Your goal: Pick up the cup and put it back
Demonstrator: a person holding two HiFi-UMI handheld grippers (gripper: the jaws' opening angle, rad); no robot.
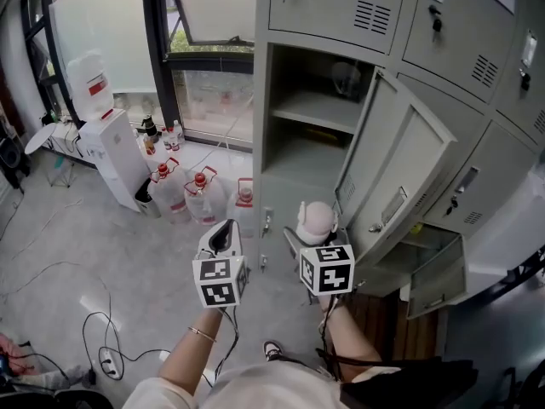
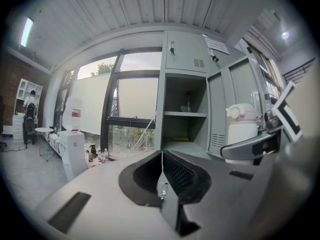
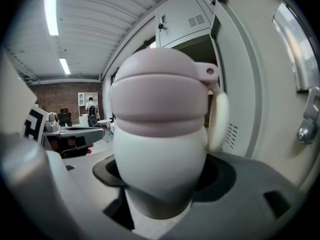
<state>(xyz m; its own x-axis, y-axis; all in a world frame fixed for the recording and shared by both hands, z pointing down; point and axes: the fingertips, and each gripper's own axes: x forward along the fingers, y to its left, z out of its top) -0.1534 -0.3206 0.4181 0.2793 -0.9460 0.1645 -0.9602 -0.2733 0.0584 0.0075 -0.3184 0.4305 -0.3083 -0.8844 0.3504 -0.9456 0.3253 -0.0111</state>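
The cup stands upright in mid-air, pink lid on top and long axis vertical, its loop handle turned toward the open locker door. The right gripper pinches its white body, pointing slightly downward before the locker. Just beside it on the left, the left gripper is pressed together on nothing, with open floor further left.

The grey left gripper and right gripper each carry a white, black-marked cube; a thin bracelet rings the left wrist.
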